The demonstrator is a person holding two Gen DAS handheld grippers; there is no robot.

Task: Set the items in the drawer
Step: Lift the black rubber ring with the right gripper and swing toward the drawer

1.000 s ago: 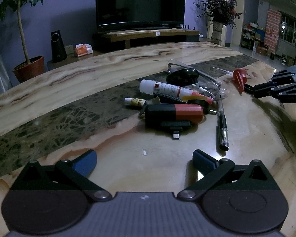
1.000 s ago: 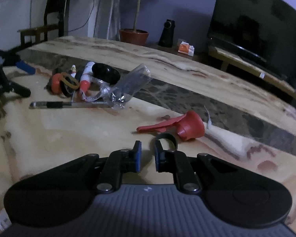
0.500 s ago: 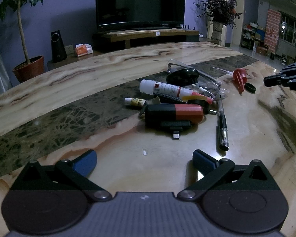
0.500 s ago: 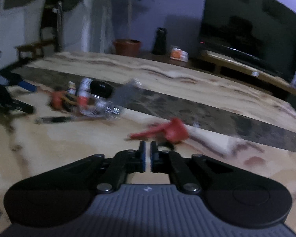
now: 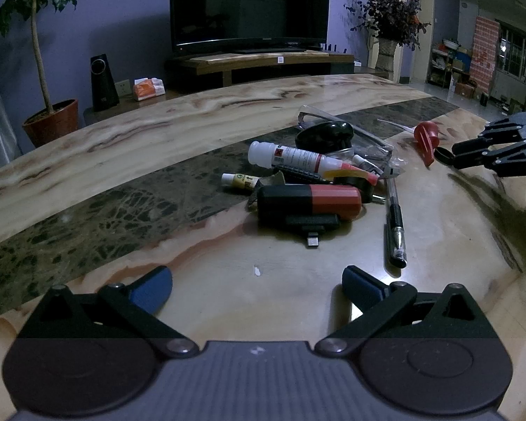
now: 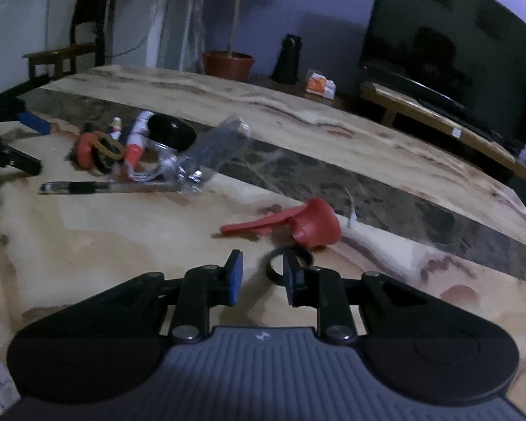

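On the marble table (image 5: 157, 140) lies a pile: a black-and-red device (image 5: 308, 203), a black pen (image 5: 394, 224), a white glue bottle (image 5: 287, 156), a black oval case (image 5: 324, 133) and a clear plastic bag (image 6: 214, 147). Apart from the pile sit a red scoop (image 6: 308, 224) and a small black ring (image 6: 277, 263). My right gripper (image 6: 263, 277) is open low over the table. Its right finger (image 6: 292, 280) overlaps the ring, and nothing is gripped. My left gripper (image 5: 256, 286) rests open before the pile, empty. No drawer is in view.
The red scoop (image 5: 426, 137) and the ring (image 5: 443, 154) lie just ahead of the right gripper (image 5: 456, 156) near the table's right side. Beyond the table stand a television (image 5: 249, 3), a potted plant (image 5: 49, 119) and a wooden chair (image 6: 66, 52).
Half a second ago the right gripper was nearly shut and lifted back. Now it is down at the black ring with its jaws wider apart. The left gripper has not moved.
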